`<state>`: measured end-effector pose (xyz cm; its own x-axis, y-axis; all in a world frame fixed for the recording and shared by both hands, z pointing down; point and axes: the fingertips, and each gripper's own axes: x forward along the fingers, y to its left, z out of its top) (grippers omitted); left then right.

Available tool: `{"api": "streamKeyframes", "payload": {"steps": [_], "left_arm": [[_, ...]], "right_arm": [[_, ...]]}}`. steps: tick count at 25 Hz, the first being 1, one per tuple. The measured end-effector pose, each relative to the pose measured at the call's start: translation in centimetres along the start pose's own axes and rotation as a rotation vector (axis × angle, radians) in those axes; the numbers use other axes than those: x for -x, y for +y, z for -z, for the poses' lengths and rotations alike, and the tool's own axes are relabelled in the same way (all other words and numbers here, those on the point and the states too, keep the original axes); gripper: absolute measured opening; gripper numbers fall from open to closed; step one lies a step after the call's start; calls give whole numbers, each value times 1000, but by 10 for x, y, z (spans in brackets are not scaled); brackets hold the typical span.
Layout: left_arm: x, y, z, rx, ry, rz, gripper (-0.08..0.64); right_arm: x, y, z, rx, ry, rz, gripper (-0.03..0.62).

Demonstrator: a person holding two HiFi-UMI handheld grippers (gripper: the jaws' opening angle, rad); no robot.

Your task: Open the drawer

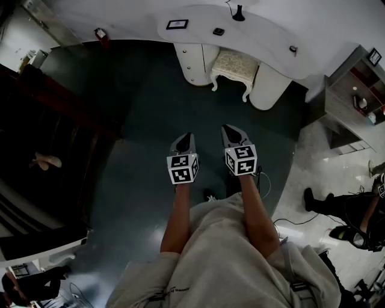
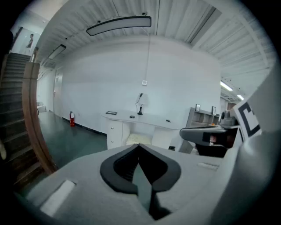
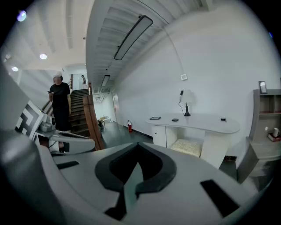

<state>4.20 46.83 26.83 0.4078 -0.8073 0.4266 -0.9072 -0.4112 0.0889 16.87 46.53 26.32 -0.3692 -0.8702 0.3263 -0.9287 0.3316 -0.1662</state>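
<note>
Grippers first: the left gripper [image 1: 186, 137] has its jaws pressed together with nothing between them, and the right gripper [image 1: 228, 129] looks the same in its own view, tips meeting on empty air. Both are held out side by side in front of the person, tilted a little downward and pointing across the dark floor [image 1: 144, 120].

Nothing of the task is done yet, as far as I can judge. The drawer [image 1: 192, 63] sits in the left-hand base of the white desk [image 1: 252, 42] against the far wall, well apart from both grippers. Its front looks flush and closed. That base seems to carry more than 1 drawer front, and I cannot tell which is meant. Everything is left: walking up, opening a gripper, taking the knob and pulling.

A cushioned stool [image 1: 234, 65] is tucked under the desk just beside that base, and it could crowd a reach from the right. A lamp [image 1: 239, 13] stands on the desktop. A fire extinguisher [image 1: 102, 37] and a staircase [image 1: 54, 102] lie off to the left, a shelf [image 1: 352, 96] to the right. The floor between the grippers and the desk looks bare.
</note>
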Motion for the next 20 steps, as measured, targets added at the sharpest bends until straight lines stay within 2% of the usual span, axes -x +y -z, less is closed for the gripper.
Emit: {"api": "streamKeyframes", "payload": {"steps": [7, 9, 13, 15, 20], "left_arm": [[-24, 19, -5, 85, -33, -66, 9], [-35, 24, -6, 82, -17, -78, 9], [-63, 22, -21, 89, -31, -26, 9], [-82, 27, -31, 98, -38, -26, 9], [-124, 44, -59, 39, -32, -59, 9]], "right_arm": [[-27, -15, -6, 35, 11, -51, 15], [-43, -20, -5, 29, 35, -75, 14], [-75, -28, -13, 43, 57, -134, 14], [-97, -34, -24, 35, 52, -164, 14], [-151, -57, -66, -11, 8, -193, 14]]}}
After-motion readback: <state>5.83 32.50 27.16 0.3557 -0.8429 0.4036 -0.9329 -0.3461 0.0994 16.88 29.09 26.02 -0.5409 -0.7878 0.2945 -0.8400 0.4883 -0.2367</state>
